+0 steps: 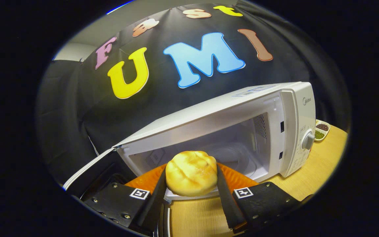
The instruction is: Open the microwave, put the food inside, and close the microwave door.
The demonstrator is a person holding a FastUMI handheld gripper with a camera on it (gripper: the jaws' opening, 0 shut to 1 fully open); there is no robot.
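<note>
The microwave [242, 131] stands open on a wooden table [324, 161], its cavity wide and bare just ahead of the gripper [191, 194]. The fingers press a round bread roll [191, 177] on both sides at the cavity's mouth. The door [90, 168] swings out on the left, blocking that side. The control panel [304, 131] walls the right. A small dish [322, 130] sits beyond the microwave.

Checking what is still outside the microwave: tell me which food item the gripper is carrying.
The round golden bun, pressed between the gripper fingers at the open microwave; the small dish sits beyond it.
</note>
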